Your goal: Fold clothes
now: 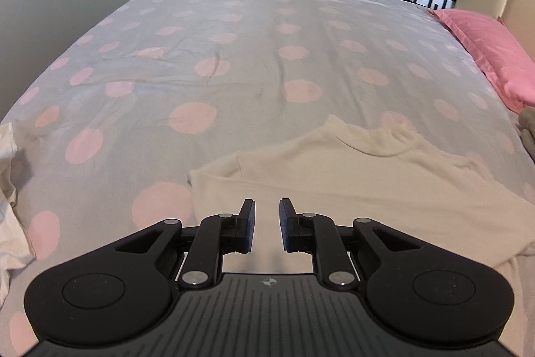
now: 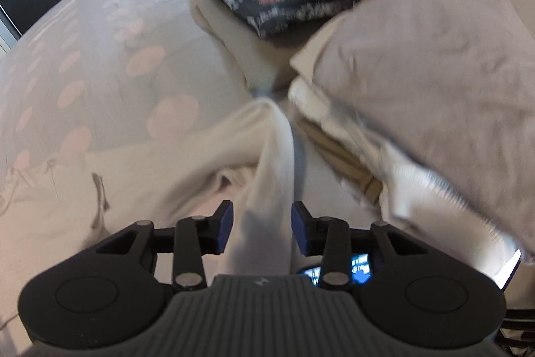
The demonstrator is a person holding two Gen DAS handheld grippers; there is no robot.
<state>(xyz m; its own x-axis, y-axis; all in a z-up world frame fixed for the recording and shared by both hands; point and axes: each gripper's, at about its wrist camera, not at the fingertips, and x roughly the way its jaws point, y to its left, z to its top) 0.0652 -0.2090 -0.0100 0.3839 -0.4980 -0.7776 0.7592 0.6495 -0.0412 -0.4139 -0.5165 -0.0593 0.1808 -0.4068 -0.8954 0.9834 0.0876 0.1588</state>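
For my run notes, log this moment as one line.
left gripper: open, empty, over cream knit top | right gripper: open, cream sleeve between jaws, unpinched | dotted grey bedsheet | top unfolded

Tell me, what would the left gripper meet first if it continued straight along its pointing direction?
Probably the cream long-sleeved knit top lying on the polka-dot bedsheet; the open left gripper aims at it, though depth is unclear.

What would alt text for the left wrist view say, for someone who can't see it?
A cream top lies spread on a bed's grey sheet with pink dots, just beyond the open, empty left gripper. A pink pillow sits at the right, white cloth at the left edge.
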